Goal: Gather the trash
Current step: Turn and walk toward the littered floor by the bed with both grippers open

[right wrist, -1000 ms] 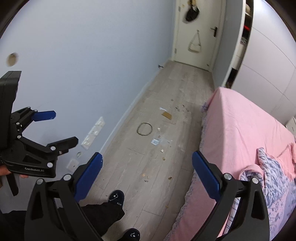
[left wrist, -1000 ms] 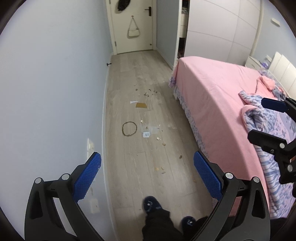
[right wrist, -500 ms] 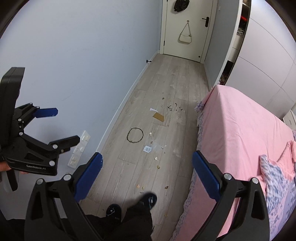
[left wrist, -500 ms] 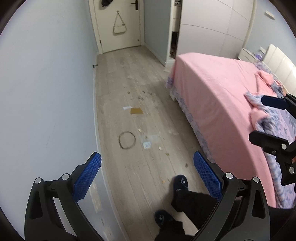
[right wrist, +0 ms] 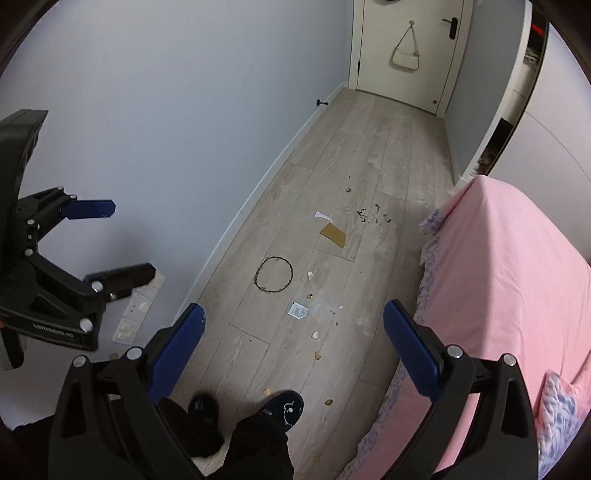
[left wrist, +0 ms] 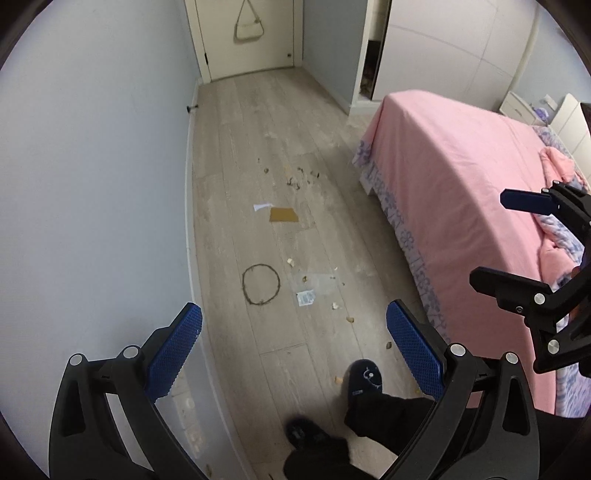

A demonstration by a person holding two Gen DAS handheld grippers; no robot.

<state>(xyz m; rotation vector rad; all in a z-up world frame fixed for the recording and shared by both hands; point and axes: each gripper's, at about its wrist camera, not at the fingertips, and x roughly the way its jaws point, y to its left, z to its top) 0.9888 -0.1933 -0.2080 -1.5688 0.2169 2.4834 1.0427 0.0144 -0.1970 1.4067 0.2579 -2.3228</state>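
Note:
Trash lies scattered along the wooden floor ahead: a brown cardboard piece (left wrist: pixel 283 215) (right wrist: pixel 333 235), a white paper scrap (left wrist: pixel 262 206) (right wrist: pixel 323 216), a thin dark ring (left wrist: pixel 260 284) (right wrist: pixel 274 280), a small white packet (left wrist: pixel 305 297) (right wrist: pixel 297 310), dark bits (left wrist: pixel 295 181) (right wrist: pixel 373 217) and several pale crumbs. My left gripper (left wrist: pixel 293 349) (right wrist: pixel 107 240) is open and holds nothing, high above the floor. My right gripper (right wrist: pixel 293 341) (left wrist: pixel 517 236) is also open and holds nothing, level with the left one.
A pink bed (left wrist: pixel 454 192) (right wrist: pixel 517 280) fills the right side. A pale blue wall (left wrist: pixel 92 166) with sockets (right wrist: pixel 138 314) runs along the left. A cream door with a hanging bag (left wrist: pixel 249 27) (right wrist: pixel 406 55) closes the far end. The person's slippered feet (left wrist: pixel 364 376) (right wrist: pixel 282 406) stand just below.
Both grippers have moved forward along the corridor toward the trash, which now looks closer. The person's feet have stepped ahead. Both grippers stayed open.

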